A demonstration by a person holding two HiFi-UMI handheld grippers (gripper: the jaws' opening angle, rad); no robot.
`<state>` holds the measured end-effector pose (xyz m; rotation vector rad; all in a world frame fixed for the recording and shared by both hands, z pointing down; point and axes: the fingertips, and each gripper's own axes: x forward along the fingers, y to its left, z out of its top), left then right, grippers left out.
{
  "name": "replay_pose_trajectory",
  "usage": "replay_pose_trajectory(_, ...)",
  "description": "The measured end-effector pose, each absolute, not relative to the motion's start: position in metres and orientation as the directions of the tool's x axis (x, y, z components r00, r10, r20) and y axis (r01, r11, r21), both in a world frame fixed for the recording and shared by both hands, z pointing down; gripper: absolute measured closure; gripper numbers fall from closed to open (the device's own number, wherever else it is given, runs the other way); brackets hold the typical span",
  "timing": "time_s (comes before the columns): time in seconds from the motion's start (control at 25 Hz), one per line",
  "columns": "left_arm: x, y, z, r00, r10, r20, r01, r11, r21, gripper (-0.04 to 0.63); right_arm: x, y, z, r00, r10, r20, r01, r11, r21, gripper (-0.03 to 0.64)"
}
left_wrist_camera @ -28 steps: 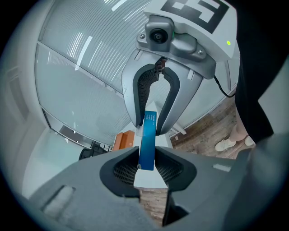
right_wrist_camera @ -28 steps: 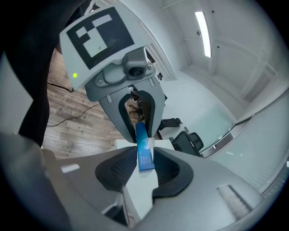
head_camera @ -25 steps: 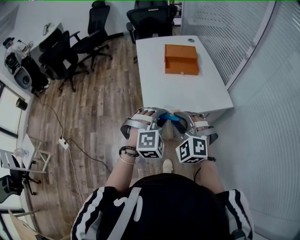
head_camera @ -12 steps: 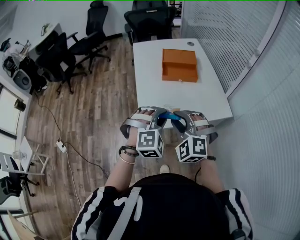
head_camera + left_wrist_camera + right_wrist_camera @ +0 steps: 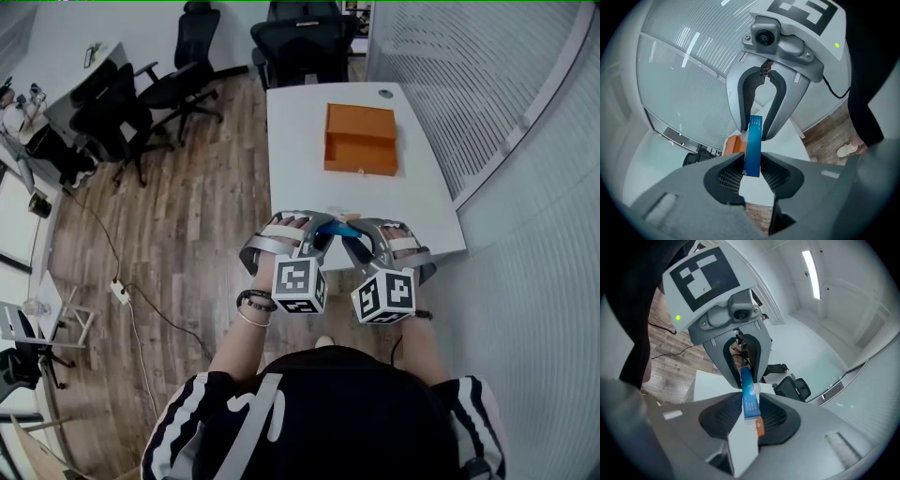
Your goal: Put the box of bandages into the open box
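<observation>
A slim blue box of bandages (image 5: 344, 230) hangs in the air in front of me, over the near edge of the white table (image 5: 309, 178). Both grippers hold it, one at each end. My left gripper (image 5: 317, 240) is shut on its left end, my right gripper (image 5: 360, 244) on its right end. In the left gripper view the blue box (image 5: 753, 145) runs from my left jaws (image 5: 751, 169) up into the other gripper's fingers (image 5: 774, 110). The right gripper view shows the box (image 5: 749, 397) clamped in the right gripper (image 5: 751, 414). The open orange box (image 5: 361, 139) rests on the table's far half.
Black office chairs (image 5: 300, 37) stand beyond the table's far end, with more of them (image 5: 169, 89) out on the wooden floor to the left. A glass wall with blinds (image 5: 469, 75) runs close along the table's right side. A power strip and cable (image 5: 119, 291) lie on the floor at left.
The table and orange box have slid nearer in the head view, so the grippers now reach over the table's near edge. Both grippers keep their hold on the blue box.
</observation>
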<state>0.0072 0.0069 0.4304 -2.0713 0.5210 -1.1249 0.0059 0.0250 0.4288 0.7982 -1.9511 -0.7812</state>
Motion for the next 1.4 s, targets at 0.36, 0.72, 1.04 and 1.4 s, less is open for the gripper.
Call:
replay_pose_trajectory(0.36,0.011,-0.003,0.433,0.538,-0.635,0.555,-0.015,-0.665,-0.747,0.486,0.010,0.016,0.432,-0.422,-0.773,0.474,-0.234,0.598,0.766,0.505)
replay_pose_trajectory(0.72,0.011,-0.004,0.433,0.536,-0.636,0.555,-0.021,-0.668,-0.744,0.486,0.010,0.014,0.431,-0.422,-0.776,0.469,-0.235,0.593,0.770,0.505)
replay_pose_trajectory(1.04,0.010,-0.017,0.434,0.532,-0.643,0.551,-0.035,-0.666,-0.745,0.486,0.009,0.001,0.432,-0.427,-0.773,0.468,-0.225,0.593,0.773,0.503)
replay_pose_trajectory(1.4,0.016,-0.047,0.432,0.545,-0.645,0.536,-0.036,-0.657,-0.753,0.486,0.014,-0.029,0.430,-0.412,-0.788,0.457,-0.230,0.575,0.785,0.502)
